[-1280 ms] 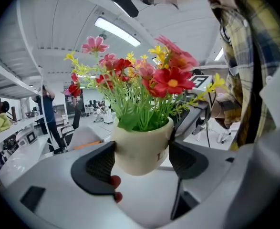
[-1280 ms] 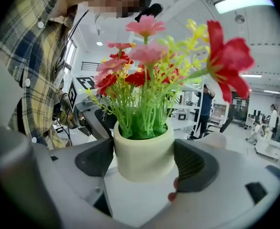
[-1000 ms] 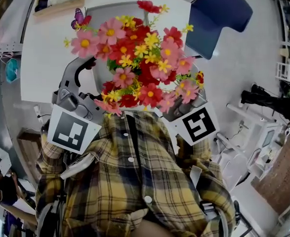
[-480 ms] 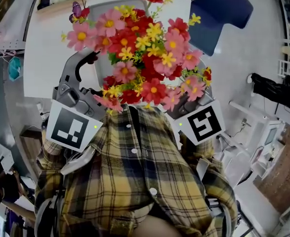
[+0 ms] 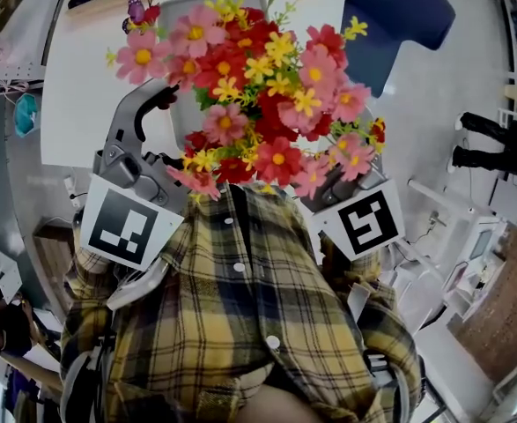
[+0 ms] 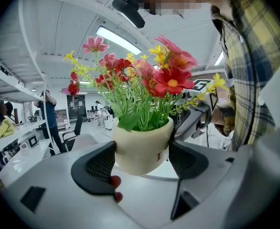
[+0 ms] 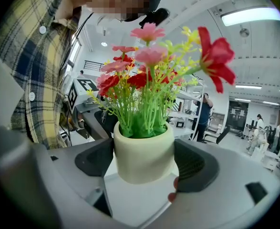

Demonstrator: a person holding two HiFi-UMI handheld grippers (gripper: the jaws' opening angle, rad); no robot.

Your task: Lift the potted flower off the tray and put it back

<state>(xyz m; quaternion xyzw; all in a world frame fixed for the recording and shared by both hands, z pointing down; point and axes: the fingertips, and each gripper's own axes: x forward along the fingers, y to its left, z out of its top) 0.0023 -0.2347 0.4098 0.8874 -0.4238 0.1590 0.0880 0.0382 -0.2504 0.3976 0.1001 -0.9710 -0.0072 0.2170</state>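
The left gripper (image 6: 142, 160) and right gripper (image 7: 145, 161) fingers clenched a round cream flowerpot (image 7: 142, 152). Head view's upper centre showed only red-pink-yellow blossoms (image 5: 260, 85).

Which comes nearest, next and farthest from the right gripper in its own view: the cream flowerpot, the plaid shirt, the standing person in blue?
1. The cream flowerpot: centre, clamped between the jaws of the right gripper.
2. The plaid shirt: close by on the left.
3. The standing person in blue: far across the room, on the right.
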